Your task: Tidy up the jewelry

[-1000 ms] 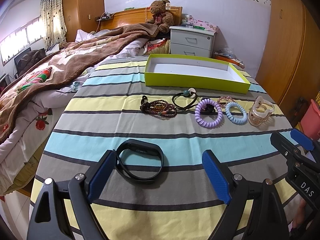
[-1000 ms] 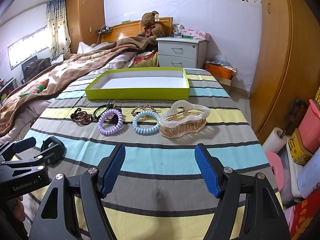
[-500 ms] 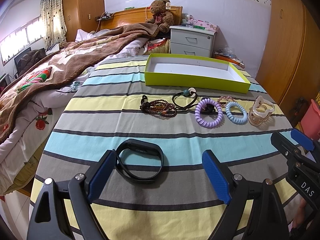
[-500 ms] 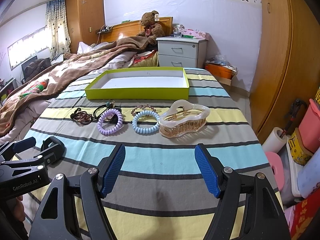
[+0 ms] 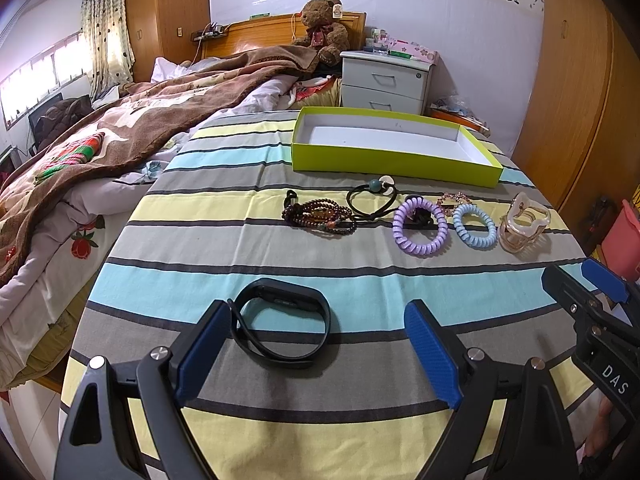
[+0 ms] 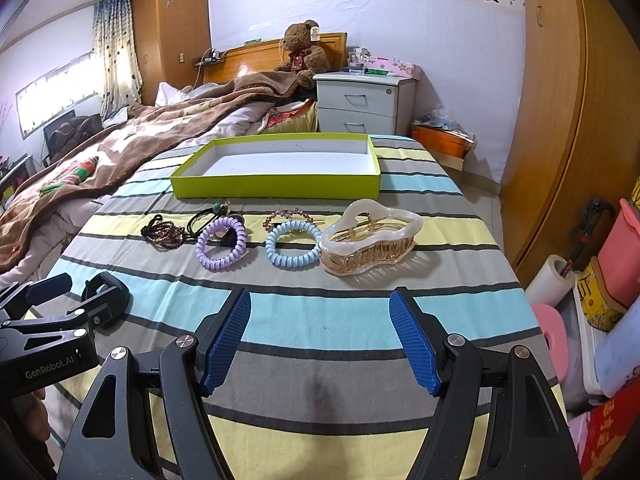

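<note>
On a striped tablecloth an empty lime-green box (image 5: 392, 162) (image 6: 280, 188) stands at the far side. In front of it lie in a row a brown bead bracelet (image 5: 318, 216), a black hair tie (image 5: 372, 200), a purple coil tie (image 5: 420, 230) (image 6: 221, 243), a blue coil tie (image 5: 475, 232) (image 6: 293, 243) and a clear hair claw (image 5: 522, 226) (image 6: 370, 242). A black wristband (image 5: 282, 330) lies just ahead of my open, empty left gripper (image 5: 318, 350). My right gripper (image 6: 320, 338) is open and empty, short of the claw.
A bed with a brown blanket (image 5: 120, 128) runs along the left of the table. A white nightstand (image 5: 386, 80) and a teddy bear (image 5: 324, 28) are behind. Wooden wardrobes (image 6: 560, 112) and storage items (image 6: 616, 264) stand to the right.
</note>
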A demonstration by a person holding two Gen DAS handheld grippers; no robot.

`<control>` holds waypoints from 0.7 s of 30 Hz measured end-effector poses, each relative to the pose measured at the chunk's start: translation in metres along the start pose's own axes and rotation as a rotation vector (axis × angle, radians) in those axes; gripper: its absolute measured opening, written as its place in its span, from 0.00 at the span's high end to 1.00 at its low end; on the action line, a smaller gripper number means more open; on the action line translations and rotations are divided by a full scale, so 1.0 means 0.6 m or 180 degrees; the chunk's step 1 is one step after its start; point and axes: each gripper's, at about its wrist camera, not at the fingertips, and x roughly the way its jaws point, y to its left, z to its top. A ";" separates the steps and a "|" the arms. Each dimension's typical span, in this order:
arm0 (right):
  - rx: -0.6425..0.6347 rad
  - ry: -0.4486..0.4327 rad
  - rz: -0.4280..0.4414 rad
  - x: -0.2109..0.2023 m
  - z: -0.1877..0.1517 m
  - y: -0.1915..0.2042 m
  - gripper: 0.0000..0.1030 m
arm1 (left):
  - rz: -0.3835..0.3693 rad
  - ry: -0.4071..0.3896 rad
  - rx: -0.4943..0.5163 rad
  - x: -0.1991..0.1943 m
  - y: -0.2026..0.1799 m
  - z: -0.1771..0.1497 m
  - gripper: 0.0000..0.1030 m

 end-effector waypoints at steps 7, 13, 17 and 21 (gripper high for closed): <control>0.0107 -0.0065 -0.0004 -0.001 0.008 -0.034 0.30 | -0.0098 0.0021 0.0004 0.002 0.018 0.005 0.13; 0.0230 -0.0047 -0.0160 0.008 0.022 -0.081 0.30 | -0.0131 0.0050 0.0006 0.006 0.061 0.007 0.13; 0.0386 0.0011 -0.0238 0.023 0.043 -0.115 0.30 | -0.0095 0.0066 -0.0119 0.012 0.096 0.013 0.13; 0.0598 0.0159 -0.0073 0.048 0.057 -0.133 0.30 | -0.0111 0.0111 -0.0222 0.021 0.119 0.015 0.13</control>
